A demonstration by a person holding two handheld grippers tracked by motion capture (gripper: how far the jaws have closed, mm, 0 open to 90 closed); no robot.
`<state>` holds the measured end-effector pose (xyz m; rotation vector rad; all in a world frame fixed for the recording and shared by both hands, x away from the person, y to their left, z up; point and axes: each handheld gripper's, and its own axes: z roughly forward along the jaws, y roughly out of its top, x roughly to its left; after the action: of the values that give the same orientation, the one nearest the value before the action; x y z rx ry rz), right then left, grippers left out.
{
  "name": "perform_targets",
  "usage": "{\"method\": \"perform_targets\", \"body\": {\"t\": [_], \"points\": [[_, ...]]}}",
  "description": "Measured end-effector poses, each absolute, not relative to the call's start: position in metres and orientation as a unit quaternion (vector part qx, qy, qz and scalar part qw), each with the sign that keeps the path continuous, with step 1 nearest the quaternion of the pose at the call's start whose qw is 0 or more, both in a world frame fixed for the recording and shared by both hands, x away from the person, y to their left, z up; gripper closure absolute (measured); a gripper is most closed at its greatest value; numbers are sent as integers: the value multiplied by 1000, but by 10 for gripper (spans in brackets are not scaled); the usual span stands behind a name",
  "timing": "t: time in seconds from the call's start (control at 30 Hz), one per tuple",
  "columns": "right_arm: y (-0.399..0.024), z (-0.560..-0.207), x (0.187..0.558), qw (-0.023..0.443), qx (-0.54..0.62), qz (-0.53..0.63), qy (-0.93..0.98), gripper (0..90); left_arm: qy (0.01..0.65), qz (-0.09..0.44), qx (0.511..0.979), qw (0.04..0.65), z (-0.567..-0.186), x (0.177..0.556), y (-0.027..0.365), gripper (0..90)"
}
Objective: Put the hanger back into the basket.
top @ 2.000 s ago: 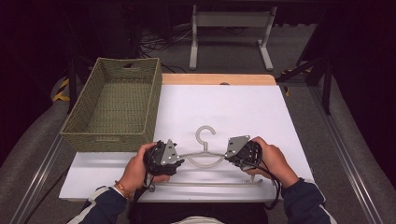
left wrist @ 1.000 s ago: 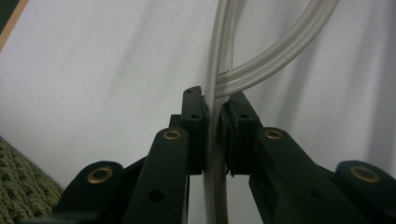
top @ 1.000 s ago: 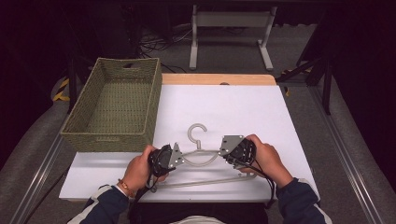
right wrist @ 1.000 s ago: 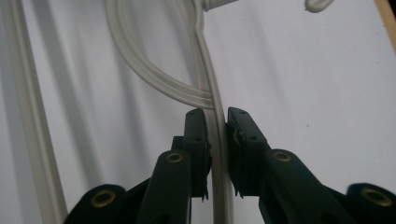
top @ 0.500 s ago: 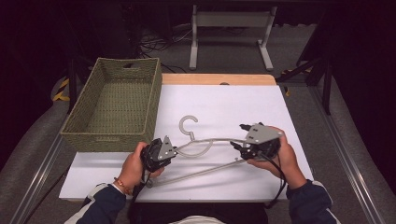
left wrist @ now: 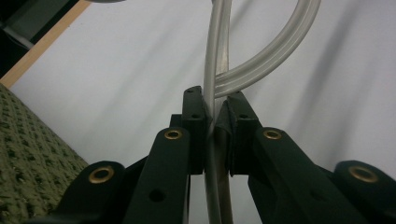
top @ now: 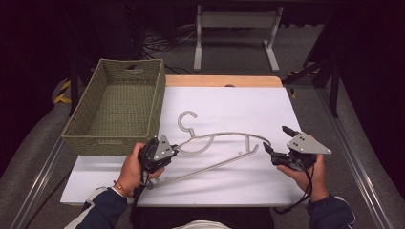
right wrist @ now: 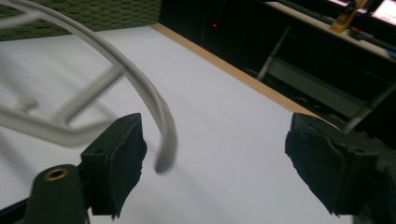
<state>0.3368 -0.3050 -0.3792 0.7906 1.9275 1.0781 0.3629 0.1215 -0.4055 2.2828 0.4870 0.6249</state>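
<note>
A pale grey plastic hanger [top: 224,136] lies slanted over the white table top [top: 229,105], its hook [top: 186,117] pointing toward the basket. My left gripper [top: 174,151] is shut on the hanger's left shoulder. In the left gripper view the jaws pinch the thin bar [left wrist: 261,65] between the pads [left wrist: 194,116] of the left gripper [left wrist: 215,105]. My right gripper [top: 275,137] stands open just beyond the hanger's right end. In the right gripper view the curved end [right wrist: 140,79] hangs free near the left pad [right wrist: 121,158] of the right gripper [right wrist: 215,158], touching neither pad.
A green woven basket [top: 110,140] stands at the table's left, right beside my left hand; its wall shows in the left gripper view [left wrist: 28,154]. A wooden edge [top: 224,80] runs along the table's far side. A metal stand [top: 234,28] sits on the floor beyond.
My right gripper has opened, let go of the hanger's right end and drawn off to the right. The left gripper keeps its hold and the hanger has swung slightly.
</note>
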Motion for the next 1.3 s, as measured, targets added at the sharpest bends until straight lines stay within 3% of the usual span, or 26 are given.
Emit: {"method": "perform_targets", "body": {"t": [1.3], "points": [[-295, -413, 345, 351, 328, 373, 794, 159, 259, 312, 790, 459, -324, 364, 176, 814]]}}
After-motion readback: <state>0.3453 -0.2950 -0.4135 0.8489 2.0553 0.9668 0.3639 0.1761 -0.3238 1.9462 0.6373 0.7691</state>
